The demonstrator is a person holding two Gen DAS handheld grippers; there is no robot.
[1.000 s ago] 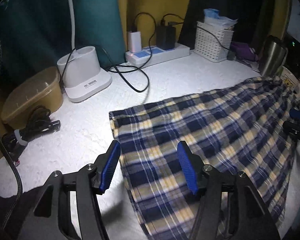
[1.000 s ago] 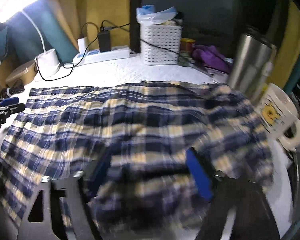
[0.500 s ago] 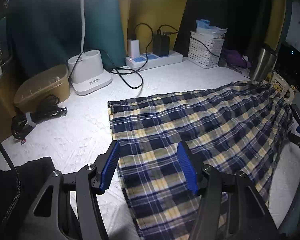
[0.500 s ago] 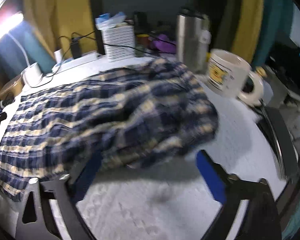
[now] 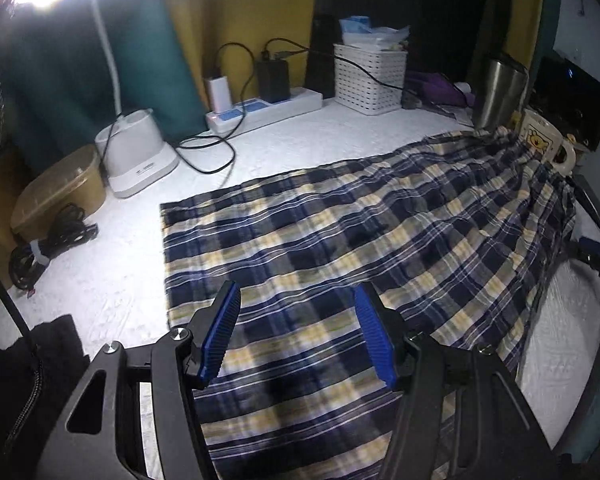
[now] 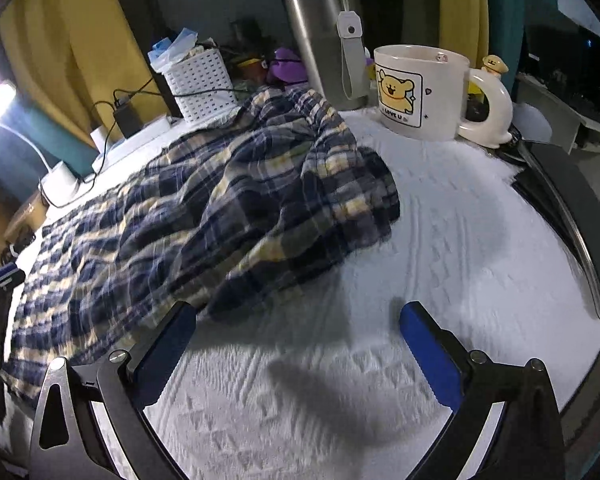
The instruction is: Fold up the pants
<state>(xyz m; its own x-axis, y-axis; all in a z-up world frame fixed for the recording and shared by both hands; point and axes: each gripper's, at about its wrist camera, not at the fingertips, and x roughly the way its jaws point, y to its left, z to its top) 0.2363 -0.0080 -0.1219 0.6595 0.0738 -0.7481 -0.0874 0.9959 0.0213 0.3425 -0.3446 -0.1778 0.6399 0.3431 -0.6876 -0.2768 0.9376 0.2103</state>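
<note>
The blue, yellow and white plaid pants lie spread across the white textured table cover. My left gripper hovers open over their near left part, with nothing between its blue pads. In the right wrist view the pants end in a bunched, rumpled heap. My right gripper stands wide open over the bare cover just off that heap, its left finger beside the cloth's edge and holding nothing. The right gripper also shows at the right edge of the left wrist view.
A bear mug and a steel tumbler stand close behind the bunched end. At the back are a white basket, a power strip with chargers and cables, and a lamp base. A tan tub and coiled cable sit left.
My right gripper, earlier sunk into the cloth, has drawn back off the pants onto bare cover with its jaws wider. The left gripper has pulled back, so more of the pants shows.
</note>
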